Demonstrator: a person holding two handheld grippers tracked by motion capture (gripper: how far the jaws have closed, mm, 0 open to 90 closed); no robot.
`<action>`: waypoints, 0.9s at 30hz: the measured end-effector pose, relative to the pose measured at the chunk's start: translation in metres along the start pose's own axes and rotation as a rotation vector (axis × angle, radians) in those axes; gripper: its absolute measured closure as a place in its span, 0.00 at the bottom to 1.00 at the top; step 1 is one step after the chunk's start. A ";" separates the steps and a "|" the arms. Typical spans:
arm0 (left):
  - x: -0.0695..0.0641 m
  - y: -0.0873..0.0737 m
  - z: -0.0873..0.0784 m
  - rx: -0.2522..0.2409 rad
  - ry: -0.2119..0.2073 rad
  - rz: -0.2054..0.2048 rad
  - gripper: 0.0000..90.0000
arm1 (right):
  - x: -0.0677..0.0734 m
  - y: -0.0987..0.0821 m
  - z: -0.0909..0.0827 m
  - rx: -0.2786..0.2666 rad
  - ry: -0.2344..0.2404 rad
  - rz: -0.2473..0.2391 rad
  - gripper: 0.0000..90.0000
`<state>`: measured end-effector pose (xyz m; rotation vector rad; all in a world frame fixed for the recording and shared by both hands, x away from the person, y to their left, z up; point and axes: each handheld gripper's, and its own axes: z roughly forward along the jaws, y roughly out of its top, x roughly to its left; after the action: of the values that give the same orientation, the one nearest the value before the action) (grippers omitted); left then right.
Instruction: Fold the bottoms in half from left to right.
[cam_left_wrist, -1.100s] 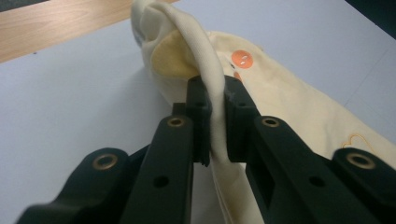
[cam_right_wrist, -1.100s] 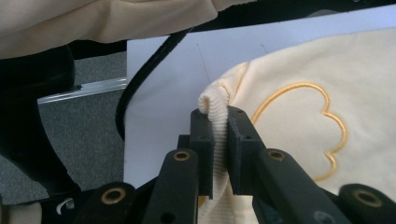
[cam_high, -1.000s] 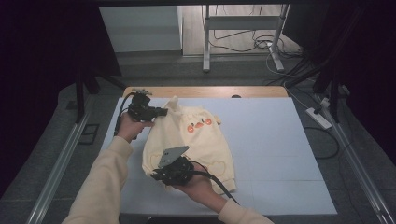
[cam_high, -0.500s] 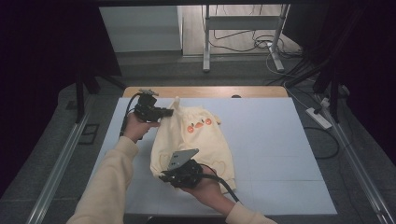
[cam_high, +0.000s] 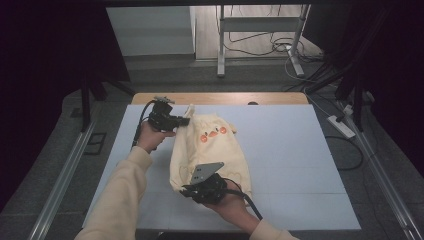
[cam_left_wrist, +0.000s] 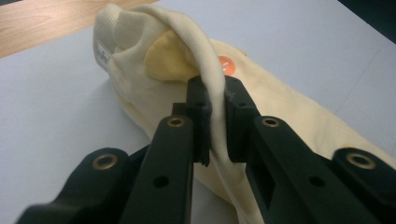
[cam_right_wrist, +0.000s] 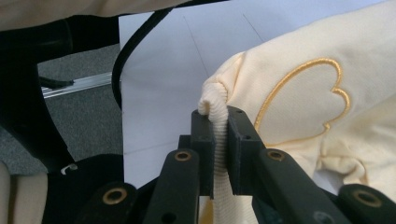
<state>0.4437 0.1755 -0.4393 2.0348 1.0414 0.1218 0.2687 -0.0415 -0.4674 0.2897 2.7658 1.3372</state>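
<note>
Our white table (cam_high: 300, 150) has a cream sweatshirt (cam_high: 215, 150) lying in the middle. Our left gripper (cam_high: 186, 121) pinches its far edge tight. Our right gripper (cam_high: 186, 190) pinches its ribbed near hem tight. That makes 2 grips.
</note>
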 end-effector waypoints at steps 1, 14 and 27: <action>-0.001 0.000 0.001 0.000 0.001 0.001 0.92 | 0.000 -0.001 -0.001 -0.004 -0.002 0.004 0.91; -0.005 0.002 0.008 0.000 0.010 -0.001 0.92 | -0.005 -0.014 -0.020 -0.013 -0.027 0.031 0.91; -0.009 0.003 0.015 -0.003 0.013 0.001 0.91 | -0.008 -0.023 -0.035 -0.007 -0.064 0.055 0.91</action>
<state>0.4463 0.1587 -0.4449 2.0345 1.0476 0.1371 0.2688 -0.0842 -0.4642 0.4040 2.7187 1.3253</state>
